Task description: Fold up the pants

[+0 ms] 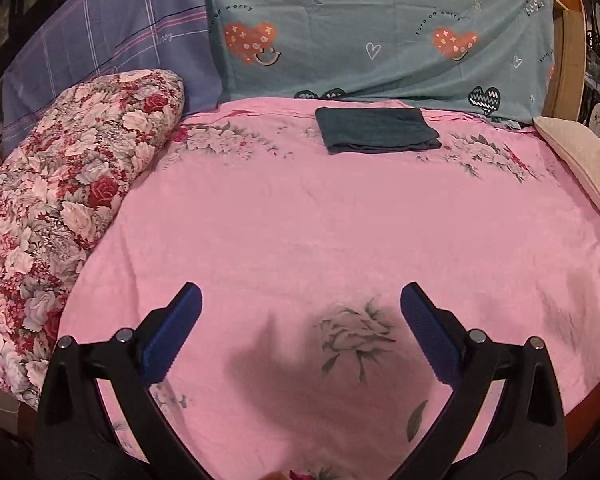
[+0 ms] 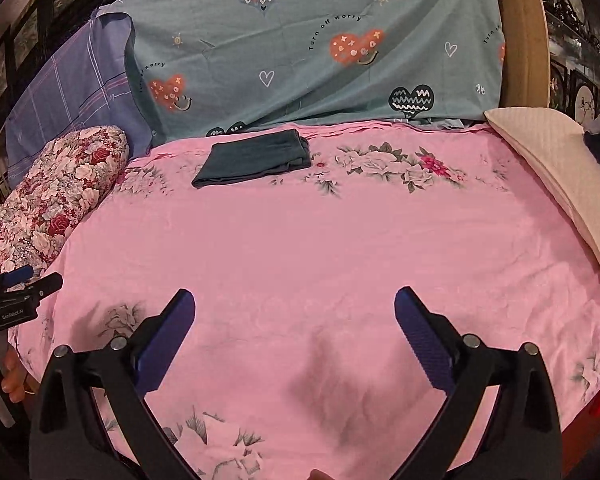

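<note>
Lying flat near the far edge of the bed, the dark pants (image 1: 378, 130) are folded into a neat small rectangle on the pink sheet (image 1: 300, 232). They sit close to the blue-green cloth with hearts (image 1: 380, 32) that hangs behind the bed. Your left tool (image 1: 300, 300) is spread wide with nothing between its blue pads (image 1: 172, 340), and it hangs over the near part of the sheet, well apart from the pants. Your right tool (image 2: 294, 304) is spread wide too, and it grips nothing. From the right view, the pants (image 2: 256, 158) lie far ahead and a bit to the left. You can also see the left tool (image 2: 16, 292) at the left edge of that view, with a hand (image 2: 8, 380) below it. A rolled flower blanket (image 1: 60, 220) rests along the left side of the bed. A cream pillow (image 2: 560, 184) lies on the right side. A purple checked cloth (image 1: 100, 52) hangs behind the flower blanket. Dark shadows fall on the sheet under both tools.
</note>
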`<act>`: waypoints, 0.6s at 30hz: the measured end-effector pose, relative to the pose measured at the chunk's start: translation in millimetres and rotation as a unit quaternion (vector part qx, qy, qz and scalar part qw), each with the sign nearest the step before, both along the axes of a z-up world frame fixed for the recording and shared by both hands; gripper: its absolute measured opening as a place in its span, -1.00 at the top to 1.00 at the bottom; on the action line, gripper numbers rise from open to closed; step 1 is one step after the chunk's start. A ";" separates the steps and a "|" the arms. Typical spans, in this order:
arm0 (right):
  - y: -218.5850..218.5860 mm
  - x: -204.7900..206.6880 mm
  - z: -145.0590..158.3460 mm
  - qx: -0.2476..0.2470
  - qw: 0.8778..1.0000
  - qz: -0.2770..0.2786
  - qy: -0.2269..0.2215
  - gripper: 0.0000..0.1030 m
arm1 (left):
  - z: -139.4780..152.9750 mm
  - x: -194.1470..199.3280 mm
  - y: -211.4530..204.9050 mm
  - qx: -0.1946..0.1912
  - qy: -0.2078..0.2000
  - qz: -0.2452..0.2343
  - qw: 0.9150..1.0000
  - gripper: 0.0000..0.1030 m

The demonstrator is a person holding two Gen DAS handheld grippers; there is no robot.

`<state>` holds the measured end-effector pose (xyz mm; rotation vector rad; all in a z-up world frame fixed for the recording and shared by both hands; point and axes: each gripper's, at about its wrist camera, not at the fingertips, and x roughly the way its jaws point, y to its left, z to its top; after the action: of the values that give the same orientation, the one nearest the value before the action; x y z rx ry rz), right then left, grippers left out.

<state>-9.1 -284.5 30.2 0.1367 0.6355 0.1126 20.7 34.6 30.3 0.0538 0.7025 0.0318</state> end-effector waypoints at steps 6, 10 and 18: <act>5.5 -7.5 2.6 0.000 1.000 0.004 -0.002 -0.94 | 8.3 -4.6 1.3 -0.006 -0.008 -0.004 1.000 -0.96; 7.8 -9.1 2.8 -0.006 1.000 0.002 -0.006 -0.94 | 9.5 -2.7 -3.4 -0.004 -0.009 -0.010 1.000 -0.96; 6.3 -8.1 1.7 -0.012 1.000 -0.007 -0.005 -0.94 | 9.1 -1.3 -3.7 -0.004 -0.009 -0.013 1.000 -0.96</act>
<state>-17.2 -278.2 31.9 0.1176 0.6249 0.0923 19.5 30.9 39.4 0.0552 0.6836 0.0053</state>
